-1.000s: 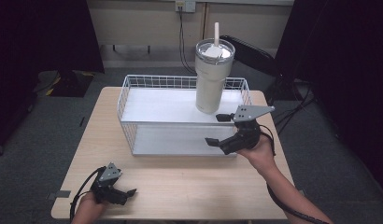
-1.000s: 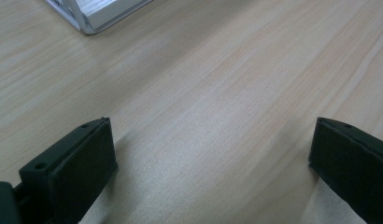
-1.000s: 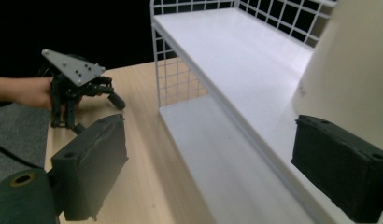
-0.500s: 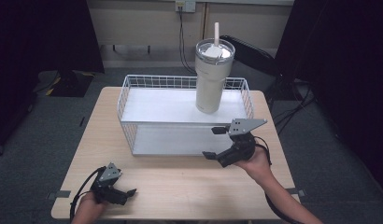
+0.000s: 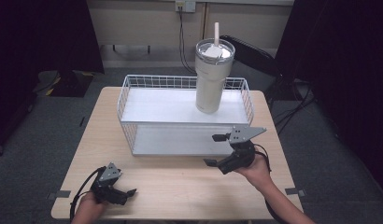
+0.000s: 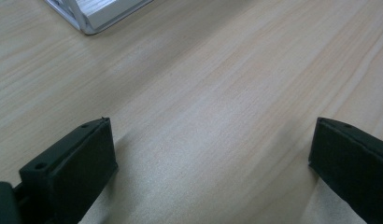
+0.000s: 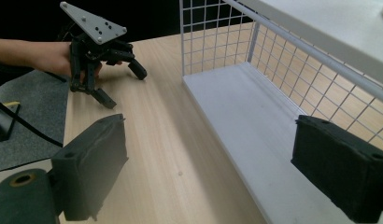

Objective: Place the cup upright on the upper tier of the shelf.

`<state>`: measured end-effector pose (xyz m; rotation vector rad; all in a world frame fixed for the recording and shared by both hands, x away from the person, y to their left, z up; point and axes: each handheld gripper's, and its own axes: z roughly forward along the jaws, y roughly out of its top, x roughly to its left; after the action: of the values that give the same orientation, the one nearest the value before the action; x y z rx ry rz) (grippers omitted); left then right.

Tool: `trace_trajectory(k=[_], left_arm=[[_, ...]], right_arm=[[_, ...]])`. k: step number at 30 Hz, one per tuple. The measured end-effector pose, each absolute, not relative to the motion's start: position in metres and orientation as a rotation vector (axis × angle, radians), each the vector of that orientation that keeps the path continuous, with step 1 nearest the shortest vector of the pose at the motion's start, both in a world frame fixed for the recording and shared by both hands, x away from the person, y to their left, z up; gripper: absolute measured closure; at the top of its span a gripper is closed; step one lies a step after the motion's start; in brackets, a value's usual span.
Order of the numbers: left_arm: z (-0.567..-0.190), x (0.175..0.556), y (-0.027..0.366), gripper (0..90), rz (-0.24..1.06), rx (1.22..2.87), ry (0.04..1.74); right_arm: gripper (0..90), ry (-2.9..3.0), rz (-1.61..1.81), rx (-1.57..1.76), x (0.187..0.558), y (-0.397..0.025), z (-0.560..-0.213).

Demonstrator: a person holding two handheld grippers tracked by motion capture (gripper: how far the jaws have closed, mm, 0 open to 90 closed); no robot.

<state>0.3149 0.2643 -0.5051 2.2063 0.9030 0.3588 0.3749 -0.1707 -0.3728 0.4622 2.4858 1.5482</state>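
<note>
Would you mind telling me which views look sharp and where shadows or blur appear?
High view: sharp, evenly lit table, dark surroundings. Left gripper view: soft wood grain, faint shadows under the left gripper. Right gripper view: near jaws of the right gripper blurred, wire basket crisp.

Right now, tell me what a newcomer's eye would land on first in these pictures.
The tall cream tumbler with its straw stands out, upright on the top shelf of the white wire rack, toward its right end. Next come the two black grippers on the wooden table: the right gripper open just in front of the rack's lower shelf, the left gripper open near the table's front left corner.
</note>
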Motion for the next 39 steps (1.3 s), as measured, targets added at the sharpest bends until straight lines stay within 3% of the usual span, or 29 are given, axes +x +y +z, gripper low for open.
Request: trace_trajectory(k=[39], left_arm=[[-0.505, 0.315, 0.264, 0.0, 0.359, 2.206, 0.903]], right_arm=[[9.6, 2.569, 1.523, 0.546, 0.359, -0.208, -0.444]])
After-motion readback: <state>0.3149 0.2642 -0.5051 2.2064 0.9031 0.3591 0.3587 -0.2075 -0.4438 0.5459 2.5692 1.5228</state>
